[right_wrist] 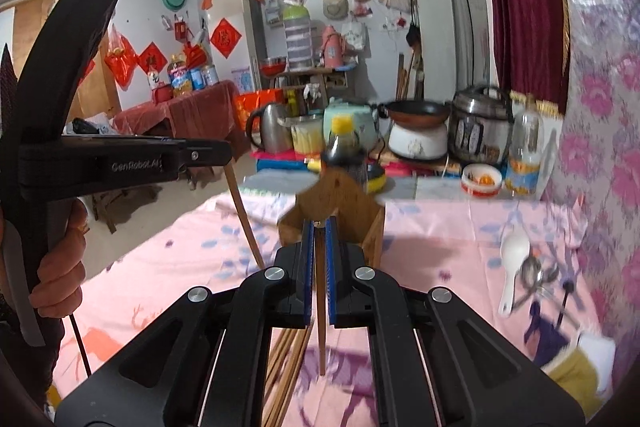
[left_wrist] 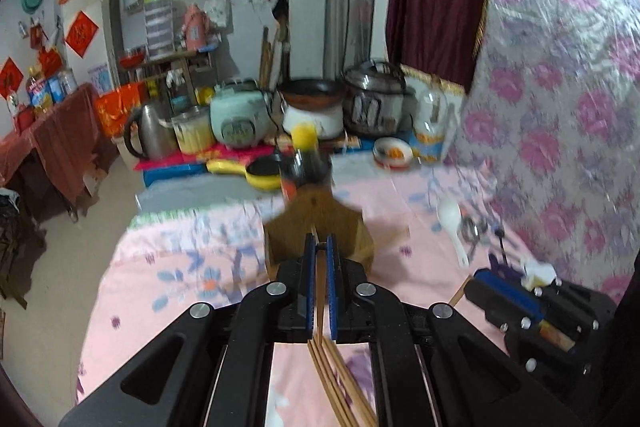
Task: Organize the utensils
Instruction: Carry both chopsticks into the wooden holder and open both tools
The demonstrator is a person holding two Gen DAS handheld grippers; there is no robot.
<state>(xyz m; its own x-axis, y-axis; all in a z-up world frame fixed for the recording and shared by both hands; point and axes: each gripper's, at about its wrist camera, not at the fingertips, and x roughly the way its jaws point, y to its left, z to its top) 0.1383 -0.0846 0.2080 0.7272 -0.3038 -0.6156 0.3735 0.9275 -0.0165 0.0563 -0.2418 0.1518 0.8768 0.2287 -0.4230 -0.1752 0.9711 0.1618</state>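
A wooden utensil holder (left_wrist: 320, 227) (right_wrist: 334, 211) stands on the pink floral tablecloth. My left gripper (left_wrist: 320, 247) is shut on a bundle of wooden chopsticks (left_wrist: 340, 387), pointing at the holder. My right gripper (right_wrist: 320, 231) is shut on a single wooden chopstick (right_wrist: 321, 327), its tip at the holder's near face. The right gripper also shows in the left wrist view (left_wrist: 504, 291); the left gripper shows in the right wrist view (right_wrist: 120, 155) with chopsticks (right_wrist: 246, 219) hanging down. A white rice spoon (right_wrist: 512, 259) (left_wrist: 452, 223) and metal utensils (right_wrist: 536, 275) lie to the right.
More chopsticks (right_wrist: 288, 367) lie on the cloth under my right gripper. A soy sauce bottle (right_wrist: 342, 143) stands behind the holder. A yellow pan (left_wrist: 256, 173), kettle (left_wrist: 148, 131), rice cookers (left_wrist: 238, 119) and a small dish (right_wrist: 480, 179) crowd the far end. A floral wall (left_wrist: 560, 107) runs along the right.
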